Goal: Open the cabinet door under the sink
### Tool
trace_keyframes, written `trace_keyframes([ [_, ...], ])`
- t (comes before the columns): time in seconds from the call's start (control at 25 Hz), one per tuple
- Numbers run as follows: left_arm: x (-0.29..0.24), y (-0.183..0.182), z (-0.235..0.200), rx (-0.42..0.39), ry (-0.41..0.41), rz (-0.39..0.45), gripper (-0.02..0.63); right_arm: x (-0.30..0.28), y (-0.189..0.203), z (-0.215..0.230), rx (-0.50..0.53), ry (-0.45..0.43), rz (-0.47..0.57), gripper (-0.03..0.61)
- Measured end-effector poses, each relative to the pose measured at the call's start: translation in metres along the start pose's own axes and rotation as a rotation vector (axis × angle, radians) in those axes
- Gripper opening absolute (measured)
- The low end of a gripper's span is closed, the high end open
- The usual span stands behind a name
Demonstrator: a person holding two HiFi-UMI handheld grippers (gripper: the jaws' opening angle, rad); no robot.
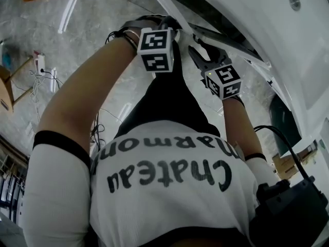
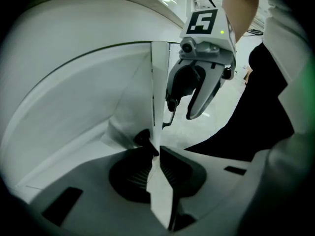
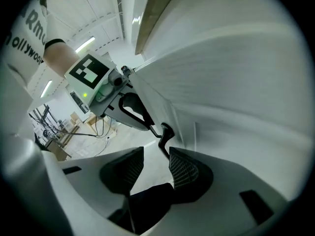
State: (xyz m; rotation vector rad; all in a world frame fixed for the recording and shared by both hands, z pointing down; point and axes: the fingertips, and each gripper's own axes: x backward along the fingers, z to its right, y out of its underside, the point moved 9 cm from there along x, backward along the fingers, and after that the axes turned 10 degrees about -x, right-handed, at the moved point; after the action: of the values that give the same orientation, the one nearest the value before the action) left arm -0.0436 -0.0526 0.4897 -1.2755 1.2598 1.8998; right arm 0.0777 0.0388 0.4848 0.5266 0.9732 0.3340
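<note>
Head view: a person in a white shirt leans over and reaches both arms to the cabinet door [image 1: 167, 6]. The door shows as a thin white edge standing slightly off the curved cabinet body [image 1: 288, 45] at upper right. The left gripper [image 1: 174, 25] and right gripper [image 1: 198, 50] are close together at that edge, with grey floor [image 1: 77, 40] beyond.

Left gripper view: its jaws are clamped on the door's thin free edge. The right gripper hangs just beside the edge.

Right gripper view: its jaws stand apart with nothing between them.

The door looks like a stiff, light, glossy panel that could slip, so the free edge is probably the best hold. The person's legs appear to stand in the swing path, and the floor elsewhere looks open.
</note>
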Motion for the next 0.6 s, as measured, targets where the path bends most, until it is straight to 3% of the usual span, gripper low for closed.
trace_keyframes([
  [0.2, 0.003, 0.01, 0.007, -0.027, 0.002, -0.003, 0.048, 0.0, 0.003, -0.007, 0.066, -0.017, -0.077, 0.163],
  [0.4, 0.005, 0.02, 0.01, 0.047, -0.036, 0.058, 0.048, -0.008, 0.0, -0.011, 0.158, -0.02, -0.135, 0.167],
  [0.6, 0.006, 0.025, 0.014, -0.055, 0.03, 0.034, 0.046, -0.011, 0.002, -0.014, 0.145, -0.006, -0.156, 0.166],
])
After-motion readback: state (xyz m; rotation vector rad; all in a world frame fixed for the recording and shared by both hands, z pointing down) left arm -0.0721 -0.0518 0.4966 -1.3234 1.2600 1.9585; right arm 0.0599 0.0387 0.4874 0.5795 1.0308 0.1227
